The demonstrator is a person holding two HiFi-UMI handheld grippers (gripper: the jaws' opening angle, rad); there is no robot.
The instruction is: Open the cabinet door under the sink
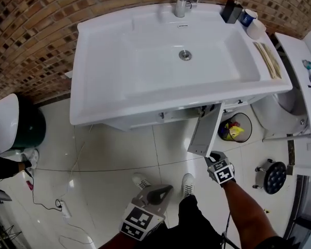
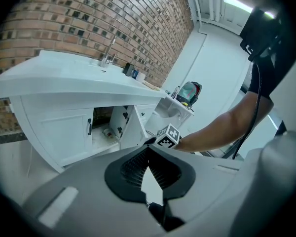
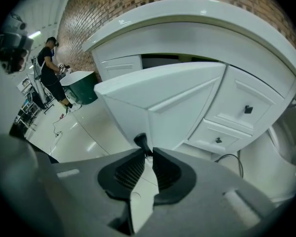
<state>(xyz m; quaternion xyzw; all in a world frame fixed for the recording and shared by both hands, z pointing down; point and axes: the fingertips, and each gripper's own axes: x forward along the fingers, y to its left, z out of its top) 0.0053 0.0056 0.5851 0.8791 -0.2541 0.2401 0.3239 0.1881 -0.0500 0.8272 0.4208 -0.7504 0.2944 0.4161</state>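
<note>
The white cabinet door (image 1: 205, 131) under the sink (image 1: 119, 102) stands swung out, its edge towards me. My right gripper (image 1: 212, 157) is at the door's outer end. In the right gripper view it (image 3: 148, 154) is shut on the door's small black handle (image 3: 140, 141), with the door panel (image 3: 158, 107) just beyond. My left gripper (image 1: 165, 191) hangs low over the floor in front of my legs, shut with nothing in it. The left gripper view (image 2: 149, 152) shows the open door (image 2: 130, 127) and a closed door (image 2: 64, 132) to its left.
Two drawers (image 3: 246, 109) sit right of the open door. A bin of coloured rubbish (image 1: 234, 128) and a toilet (image 1: 285, 108) stand at the right, a wheeled stool (image 1: 272, 176) nearer. A dark green bin (image 1: 33, 128) and a floor cable (image 1: 62, 206) lie left. My shoes (image 1: 188, 183) are below.
</note>
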